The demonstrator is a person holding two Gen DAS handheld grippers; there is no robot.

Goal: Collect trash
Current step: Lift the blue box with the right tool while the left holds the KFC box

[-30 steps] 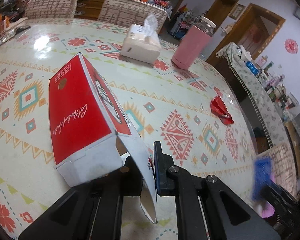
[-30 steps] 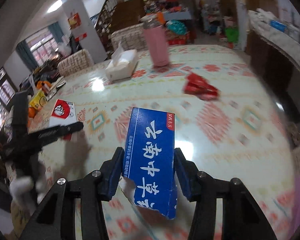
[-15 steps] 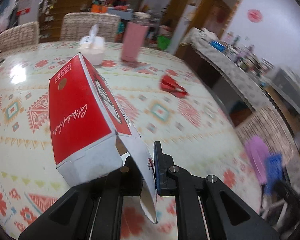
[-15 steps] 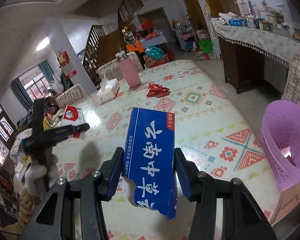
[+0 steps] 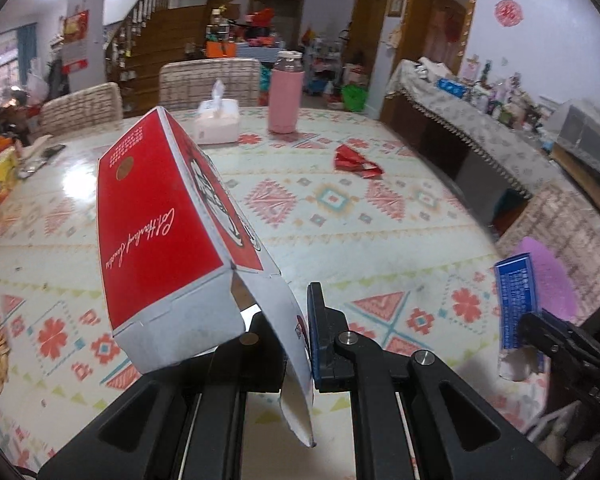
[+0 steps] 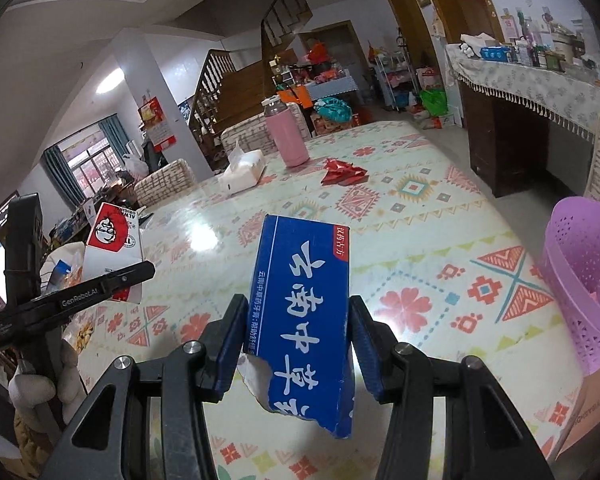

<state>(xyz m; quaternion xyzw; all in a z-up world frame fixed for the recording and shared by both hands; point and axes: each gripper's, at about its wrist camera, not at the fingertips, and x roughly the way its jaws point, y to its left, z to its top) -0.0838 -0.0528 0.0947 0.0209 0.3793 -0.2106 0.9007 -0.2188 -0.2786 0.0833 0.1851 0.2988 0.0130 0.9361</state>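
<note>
Patterned table (image 5: 340, 208), basket (image 6: 580, 280) cropped, contents unclear

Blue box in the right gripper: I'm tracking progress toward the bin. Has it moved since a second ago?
Yes. The blue box, clamped in the right gripper, has pulled back off the table toward the purple basket, which was out of view earlier.

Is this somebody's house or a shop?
Most likely a home, in a dining and living room. There is a big table with a patterned cloth and chairs beside it, a wooden staircase going up behind, and a tissue box and pink flask on the table.
</note>
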